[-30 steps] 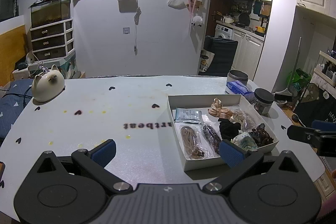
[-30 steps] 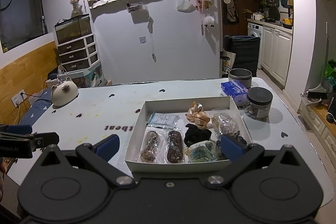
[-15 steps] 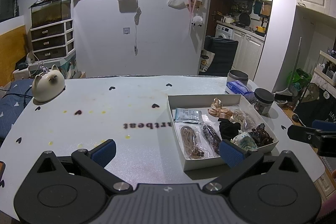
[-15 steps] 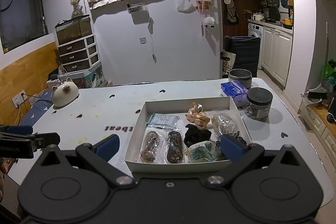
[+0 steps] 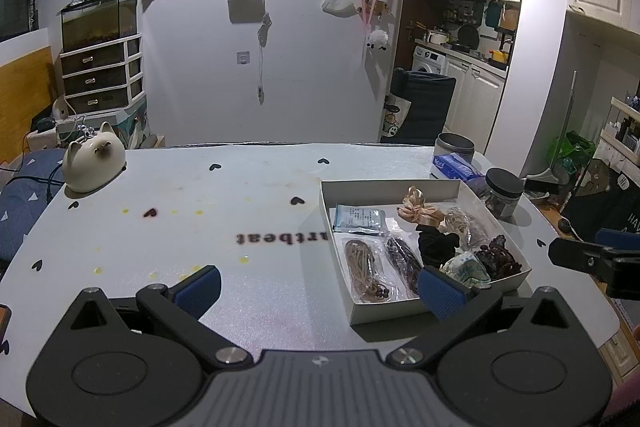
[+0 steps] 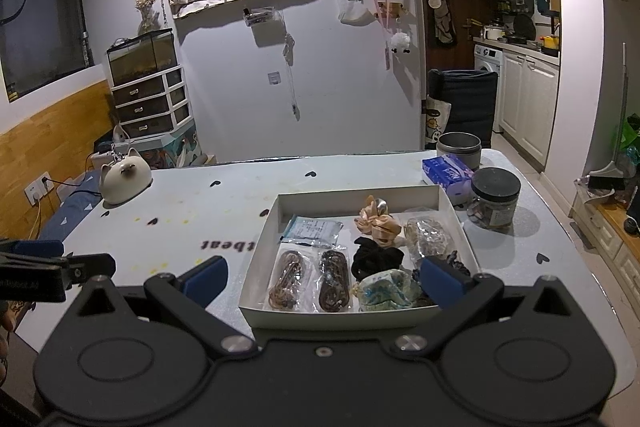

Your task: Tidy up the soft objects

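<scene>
A shallow white box (image 6: 352, 197) (image 5: 384, 187) sits on the table's right half. In it lie a peach scrunchie (image 6: 378, 221), a black scrunchie (image 6: 376, 257), a pale green patterned scrunchie (image 6: 386, 291), a dark scrunchie (image 5: 496, 259), two bagged hair ties (image 6: 286, 279) (image 6: 334, 277), a clear bag (image 6: 426, 235) and a flat sachet (image 6: 314, 229). My left gripper (image 5: 318, 289) is open and empty, low over the table left of the box. My right gripper (image 6: 322, 277) is open and empty at the box's near edge.
A cream cat-shaped object (image 5: 94, 163) (image 6: 124, 177) stands at the table's far left. A tissue pack (image 6: 450, 173), a grey tin (image 6: 458, 147) and a dark-lidded jar (image 6: 494, 197) stand beyond the box at the right. The table edge (image 5: 600, 307) lies just right of the box.
</scene>
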The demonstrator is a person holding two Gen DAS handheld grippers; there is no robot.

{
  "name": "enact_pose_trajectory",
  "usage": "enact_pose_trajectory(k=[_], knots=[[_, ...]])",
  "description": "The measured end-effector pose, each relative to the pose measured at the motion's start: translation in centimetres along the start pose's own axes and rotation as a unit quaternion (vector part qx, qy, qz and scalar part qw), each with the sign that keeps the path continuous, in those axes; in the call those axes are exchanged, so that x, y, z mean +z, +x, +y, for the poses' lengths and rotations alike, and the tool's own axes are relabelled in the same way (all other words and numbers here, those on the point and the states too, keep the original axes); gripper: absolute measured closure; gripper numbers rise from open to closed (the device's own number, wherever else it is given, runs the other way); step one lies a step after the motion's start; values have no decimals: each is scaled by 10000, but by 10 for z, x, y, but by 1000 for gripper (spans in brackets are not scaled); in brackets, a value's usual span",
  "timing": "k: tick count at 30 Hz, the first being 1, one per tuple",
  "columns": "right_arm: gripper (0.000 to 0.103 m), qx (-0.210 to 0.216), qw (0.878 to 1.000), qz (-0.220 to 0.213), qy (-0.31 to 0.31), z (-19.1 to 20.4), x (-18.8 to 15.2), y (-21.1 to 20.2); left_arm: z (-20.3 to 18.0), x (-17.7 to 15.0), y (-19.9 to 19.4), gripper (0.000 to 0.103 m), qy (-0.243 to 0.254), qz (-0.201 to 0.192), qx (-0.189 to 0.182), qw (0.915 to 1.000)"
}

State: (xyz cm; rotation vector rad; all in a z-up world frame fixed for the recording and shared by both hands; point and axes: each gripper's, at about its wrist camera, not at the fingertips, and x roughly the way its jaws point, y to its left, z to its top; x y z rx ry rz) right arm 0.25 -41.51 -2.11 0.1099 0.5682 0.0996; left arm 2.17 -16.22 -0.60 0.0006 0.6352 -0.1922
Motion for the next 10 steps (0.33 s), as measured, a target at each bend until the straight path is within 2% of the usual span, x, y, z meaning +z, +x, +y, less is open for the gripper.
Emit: enact_pose_trajectory(k=[10], knots=[[0,-2,10000,-4,2,0,-1,0,1,0,0,0,-6,1,19,10000]])
